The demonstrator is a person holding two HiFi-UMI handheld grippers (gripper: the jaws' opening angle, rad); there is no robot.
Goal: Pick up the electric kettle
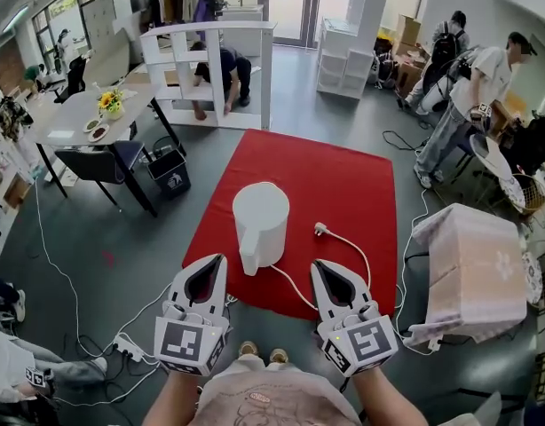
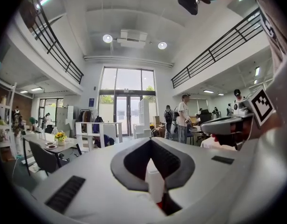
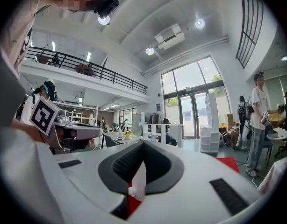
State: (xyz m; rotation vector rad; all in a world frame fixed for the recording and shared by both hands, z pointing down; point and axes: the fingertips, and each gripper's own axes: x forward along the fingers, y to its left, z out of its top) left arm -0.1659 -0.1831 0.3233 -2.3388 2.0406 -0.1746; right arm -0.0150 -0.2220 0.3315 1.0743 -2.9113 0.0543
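The white electric kettle stands upright on a red carpet, its handle towards me. Its white cord and plug trail off to the right on the carpet. My left gripper is held level just short of the kettle's lower left, and my right gripper is level to its lower right. Both are shut with nothing in them and both are apart from the kettle. In the left gripper view the kettle shows as a white sliver through the hollow of the left gripper. It shows the same way in the right gripper view, below the right gripper.
A cloth-covered box sits right of the carpet. Cables and a power strip lie on the grey floor at the left. A table, a chair, a white shelf and several people stand farther off.
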